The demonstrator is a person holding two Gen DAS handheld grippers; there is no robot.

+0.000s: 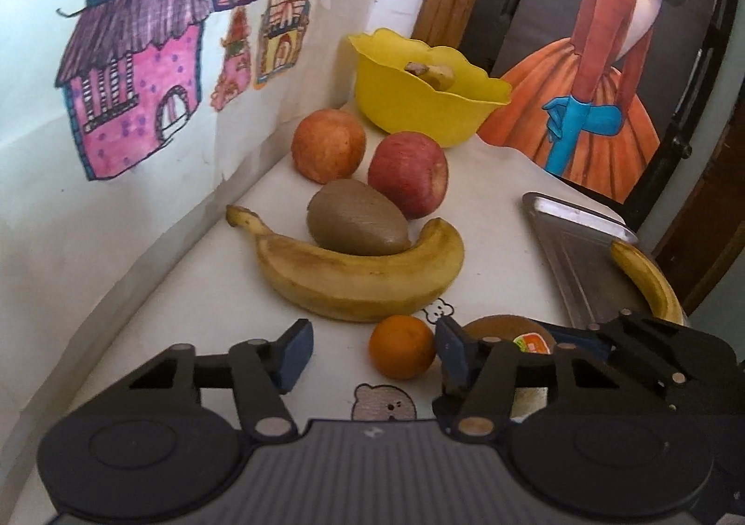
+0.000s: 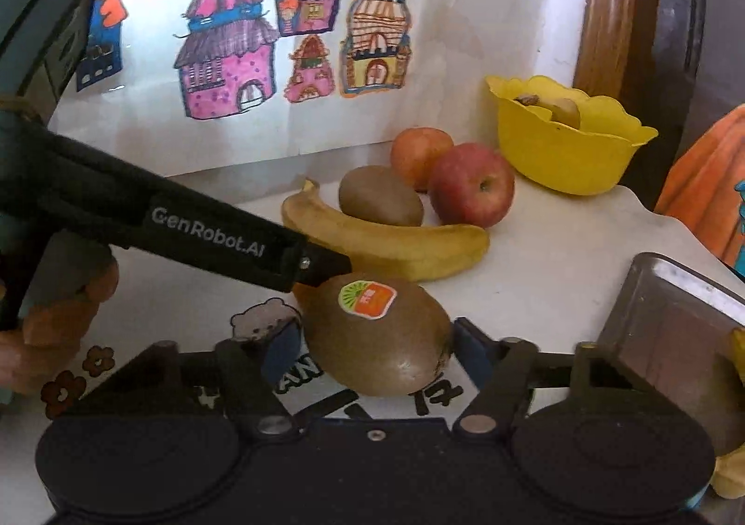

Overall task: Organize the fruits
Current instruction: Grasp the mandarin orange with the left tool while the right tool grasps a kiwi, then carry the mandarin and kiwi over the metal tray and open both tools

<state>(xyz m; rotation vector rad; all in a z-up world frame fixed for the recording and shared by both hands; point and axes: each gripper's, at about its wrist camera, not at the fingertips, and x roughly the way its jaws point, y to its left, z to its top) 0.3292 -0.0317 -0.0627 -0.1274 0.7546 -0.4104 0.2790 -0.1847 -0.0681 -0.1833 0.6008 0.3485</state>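
In the left wrist view a small orange (image 1: 402, 352) lies on the white cloth between the fingers of my left gripper (image 1: 372, 350). It sits close to the right pad, with a clear gap to the left pad, so this gripper is open. In the right wrist view a brown kiwi with an orange-green sticker (image 2: 377, 334) fills my right gripper (image 2: 377, 350), and both blue pads touch its ends. Behind lie a large banana (image 1: 363, 278), a second kiwi (image 1: 354, 222) and two red apples (image 1: 407, 173).
A yellow bowl (image 1: 419, 105) with a piece of fruit in it stands at the back against the wall. A metal tray (image 1: 582, 245) holding a banana (image 1: 647, 278) is at the right. The drawing-covered wall closes the left side, and a painting leans at the back right.
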